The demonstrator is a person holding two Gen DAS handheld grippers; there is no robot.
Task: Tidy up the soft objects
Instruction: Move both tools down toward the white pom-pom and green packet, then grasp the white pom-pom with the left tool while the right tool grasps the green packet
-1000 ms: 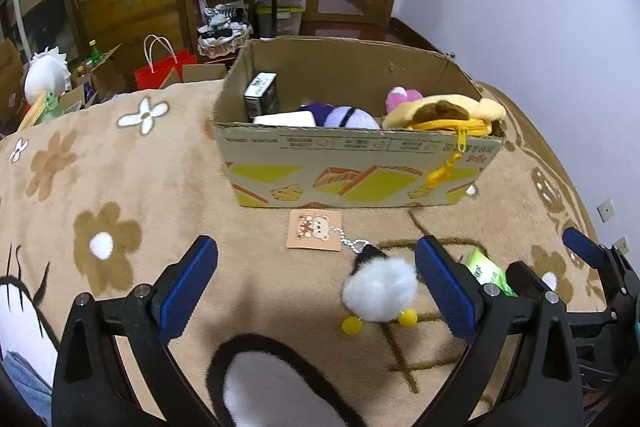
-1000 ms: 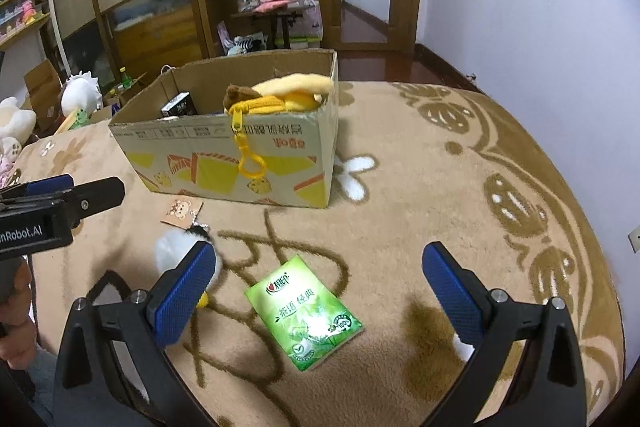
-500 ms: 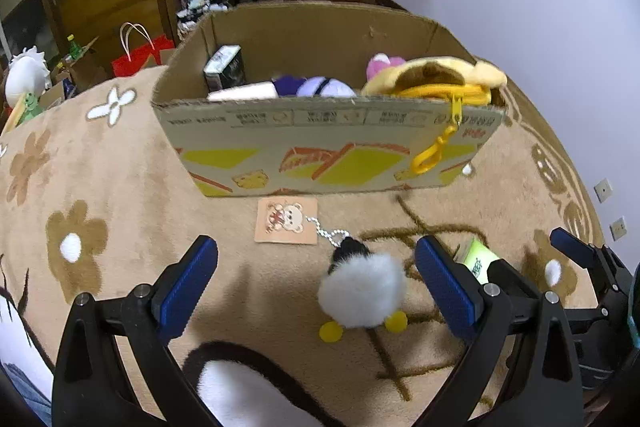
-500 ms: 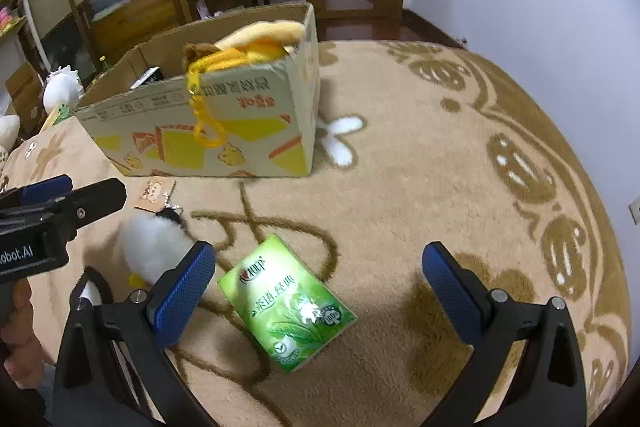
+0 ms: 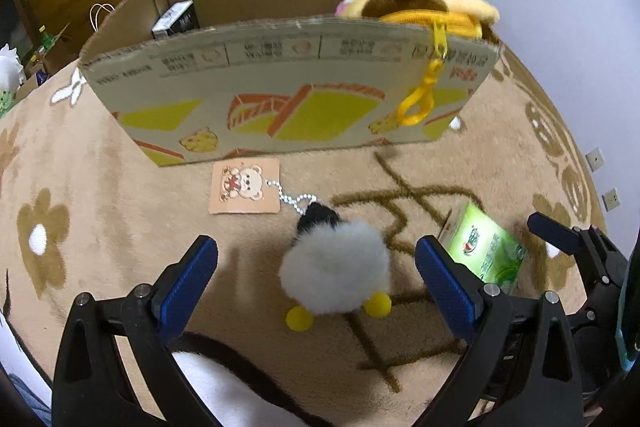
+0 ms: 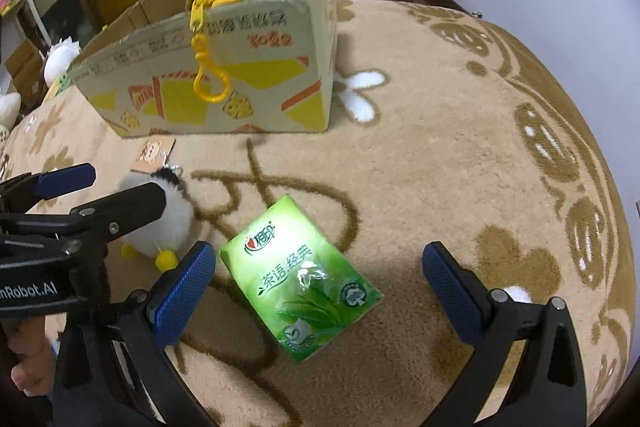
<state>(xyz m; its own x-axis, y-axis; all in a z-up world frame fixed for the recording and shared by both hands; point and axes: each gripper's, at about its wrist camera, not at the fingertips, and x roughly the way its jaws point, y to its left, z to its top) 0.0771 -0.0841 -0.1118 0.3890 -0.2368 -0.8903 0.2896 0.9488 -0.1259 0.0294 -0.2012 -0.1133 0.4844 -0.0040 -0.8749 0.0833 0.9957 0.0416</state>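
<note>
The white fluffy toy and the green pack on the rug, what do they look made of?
White fluffy toy: looks like long-pile plush, matte and fuzzy-edged, with small yellow pom-pom feet and a metal bead chain. Green pack: seems to be thin glossy plastic film; it shows wrinkles and glare, probably over soft tissues.

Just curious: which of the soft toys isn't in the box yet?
The fluffy white pompom toy with yellow feet, lying on the carpet; the yellow plush pouch sits inside the cardboard box.

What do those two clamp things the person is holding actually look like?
Each tool, left and right, is a black plastic fork of two angular fingers with silver screws and textured blue pads. The left tool's body carries white lettering ending "nRobot.AI".
</note>
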